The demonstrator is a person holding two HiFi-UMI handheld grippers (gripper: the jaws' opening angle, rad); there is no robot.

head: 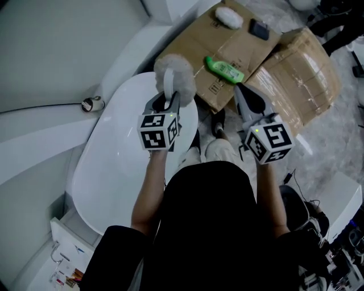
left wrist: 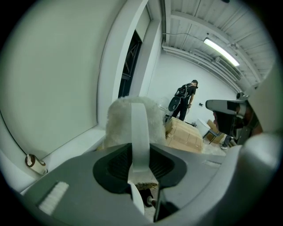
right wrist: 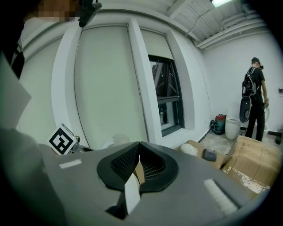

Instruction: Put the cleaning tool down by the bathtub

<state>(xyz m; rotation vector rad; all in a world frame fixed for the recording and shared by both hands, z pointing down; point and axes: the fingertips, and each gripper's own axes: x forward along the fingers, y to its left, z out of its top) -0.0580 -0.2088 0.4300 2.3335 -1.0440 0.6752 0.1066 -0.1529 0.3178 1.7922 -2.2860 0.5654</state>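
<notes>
Above the bathtub's (head: pixel 108 170) far rim, my left gripper (head: pixel 170 103) is clamped on the fluffy duster's (head: pixel 174 73) white band and holds it clear, ready to set down alongside. My right gripper (head: pixel 241 94), closed on nothing, hangs spare over the cardboard's (head: pixel 239 34) near edge.

Flattened cardboard box (head: pixel 227 40), just ahead of the right gripper (head: pixel 240 91), carries 3 items: green bottle (head: pixel 224 69) nearest the jaws, fluffy white pad (head: pixel 229 17) and dark flat object (head: pixel 259 29) farther out. 1 taped box (head: pixel 301 74) sits on the floor (head: pixel 335 131), right of the gripper.
</notes>
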